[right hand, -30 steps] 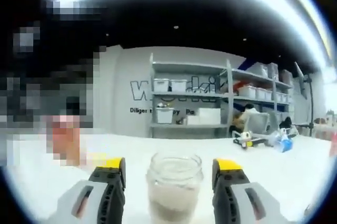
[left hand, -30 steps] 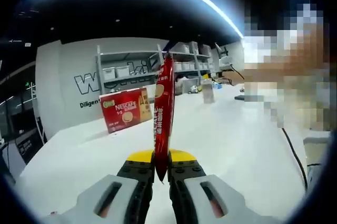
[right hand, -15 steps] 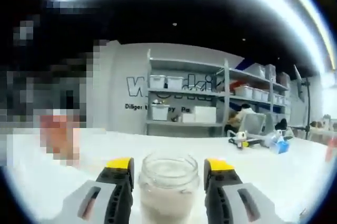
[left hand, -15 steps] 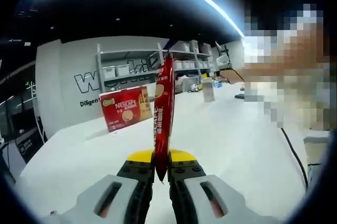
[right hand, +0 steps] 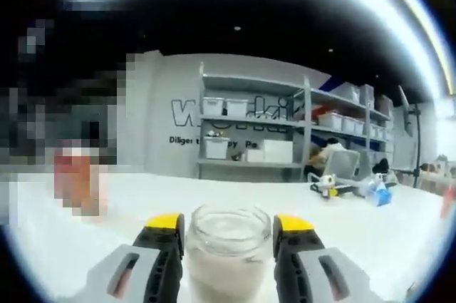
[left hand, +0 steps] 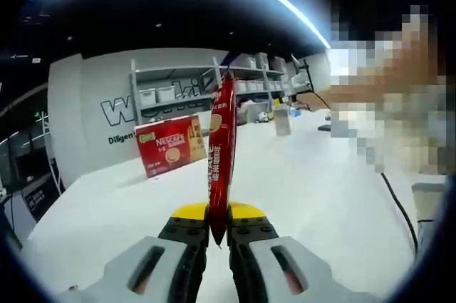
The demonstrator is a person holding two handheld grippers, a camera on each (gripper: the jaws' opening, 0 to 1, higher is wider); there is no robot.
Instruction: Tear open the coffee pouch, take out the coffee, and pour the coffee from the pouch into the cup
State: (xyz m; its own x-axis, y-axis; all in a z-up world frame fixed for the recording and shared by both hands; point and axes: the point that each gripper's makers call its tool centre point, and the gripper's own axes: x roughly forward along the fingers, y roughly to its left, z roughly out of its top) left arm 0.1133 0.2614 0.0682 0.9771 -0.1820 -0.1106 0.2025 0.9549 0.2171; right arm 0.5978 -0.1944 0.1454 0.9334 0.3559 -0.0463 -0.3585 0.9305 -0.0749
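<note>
White table (left hand: 306, 189) runs wide under both views, shelving (right hand: 256, 132) along the far wall. Red coffee box (left hand: 171, 147) stands toward the table's far left edge in the left gripper view, well apart from our claws.

Glass jar (right hand: 228, 249), the cup here, sits between the jaws of the right claw (right hand: 229, 228) in the right gripper view. Jaws sit just beside the glass on both sides; we cannot tell if they actually press it or have a gap, so its grip is unclear. Jar upright, mouth open at top, looks pale inside.

Coffee pouch (left hand: 221, 153), a thin red stick, is clenched in the left claw (left hand: 219, 226), pinched at its lower end, standing upright and leaning slightly right at the top. Top looks still sealed, so we judge tearing not yet done.

Risks, our judgement: the pouch is held only at one end, so a tear pull may slide it out of the jaws or bend it over. A tear that goes too far may spill powder on the table. The jar could tip if squeezed off-centre.

Pose: both claws point forward, roughly level, low over the table.
</note>
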